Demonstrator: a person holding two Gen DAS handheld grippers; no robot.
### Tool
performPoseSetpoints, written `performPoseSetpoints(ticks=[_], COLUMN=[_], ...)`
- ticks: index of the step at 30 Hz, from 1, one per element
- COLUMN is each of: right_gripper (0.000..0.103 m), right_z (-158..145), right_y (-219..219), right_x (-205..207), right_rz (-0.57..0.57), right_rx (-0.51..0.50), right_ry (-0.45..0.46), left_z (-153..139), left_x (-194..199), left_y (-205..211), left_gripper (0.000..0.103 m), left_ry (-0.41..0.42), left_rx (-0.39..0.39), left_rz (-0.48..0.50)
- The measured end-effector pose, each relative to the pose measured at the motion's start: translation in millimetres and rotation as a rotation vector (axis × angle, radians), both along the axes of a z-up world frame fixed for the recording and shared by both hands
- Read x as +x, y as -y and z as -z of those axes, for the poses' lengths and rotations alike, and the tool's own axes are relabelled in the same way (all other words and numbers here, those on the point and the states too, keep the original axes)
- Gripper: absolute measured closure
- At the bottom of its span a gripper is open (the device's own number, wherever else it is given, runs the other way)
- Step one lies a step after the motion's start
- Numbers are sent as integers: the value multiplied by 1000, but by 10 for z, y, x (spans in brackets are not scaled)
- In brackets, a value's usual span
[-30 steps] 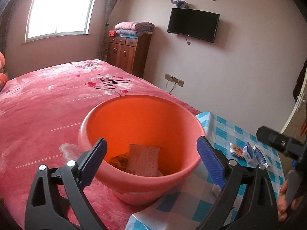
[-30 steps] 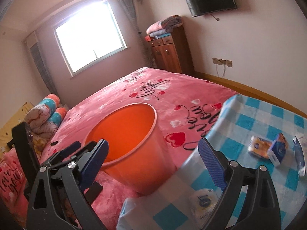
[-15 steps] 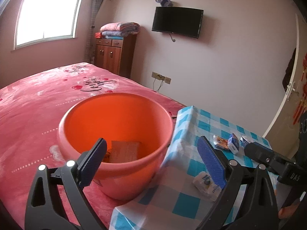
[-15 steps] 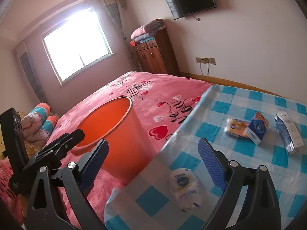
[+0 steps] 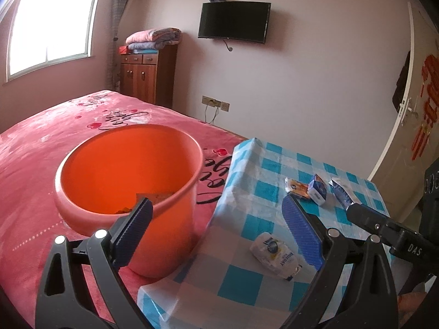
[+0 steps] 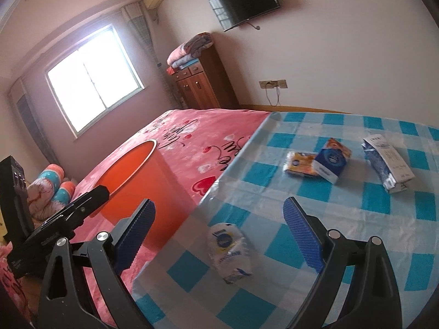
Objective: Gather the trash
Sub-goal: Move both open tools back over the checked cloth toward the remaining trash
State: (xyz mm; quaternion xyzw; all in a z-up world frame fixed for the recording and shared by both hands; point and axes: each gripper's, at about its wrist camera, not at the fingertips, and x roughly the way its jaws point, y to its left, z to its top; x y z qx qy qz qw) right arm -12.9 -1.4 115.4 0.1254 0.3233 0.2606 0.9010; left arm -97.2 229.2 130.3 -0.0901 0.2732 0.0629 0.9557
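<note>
Four wrappers left on checked tablecloth point(image 6: 343, 213); nearest, white tissue pack point(image 6: 230, 249), lies lengthwise between right gripper's point(image 6: 219, 224) spread, empty fingers; left gripper point(image 5: 216, 227) likewise spread.

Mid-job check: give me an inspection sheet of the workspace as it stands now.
Surface: blue-checked tablecloth laid beside the pink bedspread.
Job's things: orange bucket on the bedspread, some trash inside; white packet nearest; orange packet, blue carton and silver-blue carton farther back.
Clutter: nothing seen.
Grippers: left gripper open, empty; right gripper open, empty, white packet between its fingers in view.
Cables: cord at wall socket.
Surroundings: TV, wooden cabinet, window.
</note>
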Motion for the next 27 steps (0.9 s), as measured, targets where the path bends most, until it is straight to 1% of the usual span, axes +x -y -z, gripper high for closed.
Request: performPoseSetpoints(ticks=[13,27], right_gripper=[10,10], right_z=[134,390], right_y=[366,917], right_x=[-42,48], right_rz=[62,140], right_rx=[0,54], right_ry=[7,-32], left_z=[119,217], left_x=[87,267], left_y=[318,714], left_gripper=[8,8], left_ry=[-43,-84], left_rx=[31,79], left_rz=[47,102])
